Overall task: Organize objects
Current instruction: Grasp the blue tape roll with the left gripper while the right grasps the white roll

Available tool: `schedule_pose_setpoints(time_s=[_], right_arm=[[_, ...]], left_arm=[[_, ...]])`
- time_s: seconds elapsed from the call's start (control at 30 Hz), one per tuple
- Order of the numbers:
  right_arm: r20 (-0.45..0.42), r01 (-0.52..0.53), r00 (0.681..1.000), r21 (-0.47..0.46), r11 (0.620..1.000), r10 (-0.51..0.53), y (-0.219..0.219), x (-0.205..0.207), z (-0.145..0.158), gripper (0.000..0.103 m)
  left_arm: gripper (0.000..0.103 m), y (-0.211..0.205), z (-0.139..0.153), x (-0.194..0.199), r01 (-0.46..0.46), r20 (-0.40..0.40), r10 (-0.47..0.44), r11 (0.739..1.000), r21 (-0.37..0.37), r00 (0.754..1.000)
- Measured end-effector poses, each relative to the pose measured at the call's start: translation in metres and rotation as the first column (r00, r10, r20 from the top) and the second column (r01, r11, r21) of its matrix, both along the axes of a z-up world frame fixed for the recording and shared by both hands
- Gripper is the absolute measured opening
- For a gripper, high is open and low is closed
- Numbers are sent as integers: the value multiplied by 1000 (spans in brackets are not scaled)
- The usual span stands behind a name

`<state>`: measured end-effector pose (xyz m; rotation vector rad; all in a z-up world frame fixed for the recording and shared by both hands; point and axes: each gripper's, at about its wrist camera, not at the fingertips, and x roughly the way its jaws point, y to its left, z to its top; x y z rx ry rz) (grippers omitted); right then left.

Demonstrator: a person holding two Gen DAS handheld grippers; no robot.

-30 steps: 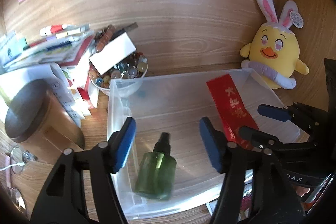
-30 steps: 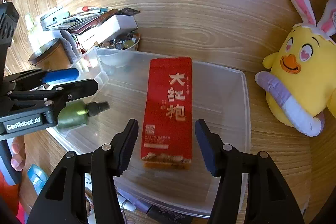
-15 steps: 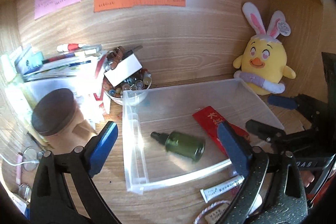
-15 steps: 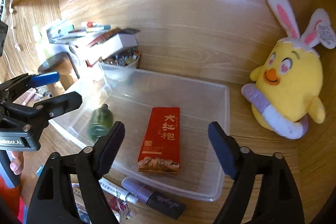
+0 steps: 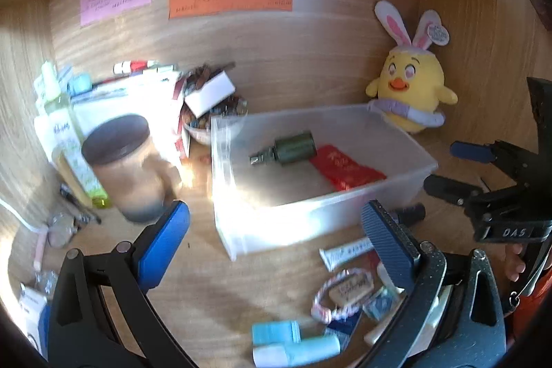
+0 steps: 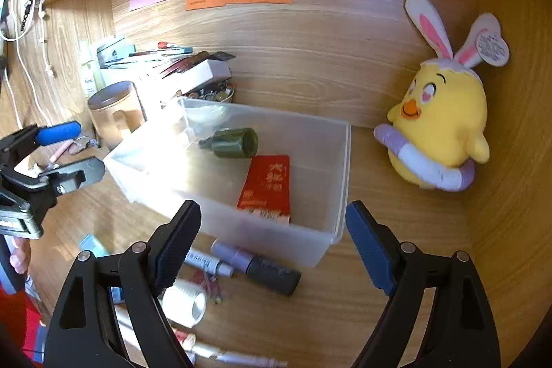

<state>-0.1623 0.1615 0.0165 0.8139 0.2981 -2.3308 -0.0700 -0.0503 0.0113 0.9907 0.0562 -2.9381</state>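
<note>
Bottle (image 6: 234,143) and red packet (image 6: 267,183) are laid in the bin (image 6: 339,181), seemingly for sorting; left gripper (image 5: 272,242) and right gripper (image 6: 272,244), both empty, are being opened wide.

bin (image 6: 339,161): translucent plastic | desk (image 6: 379,316): wood grain | chick toy (image 6: 445,123): plush
</note>
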Motion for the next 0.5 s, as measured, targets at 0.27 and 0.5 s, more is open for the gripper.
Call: schedule_pose_setpoints(time_s=[0.27, 0.5], right_arm=[[21, -14, 1000, 5, 1000, 13, 2, 26, -19, 86], [75, -66, 995, 4, 998, 66, -9, 45, -43, 86]], left_arm=[[101, -3, -27, 20, -18, 72, 17, 1000, 21, 997], [101, -6, -49, 34, -26, 125, 18, 998, 61, 992]])
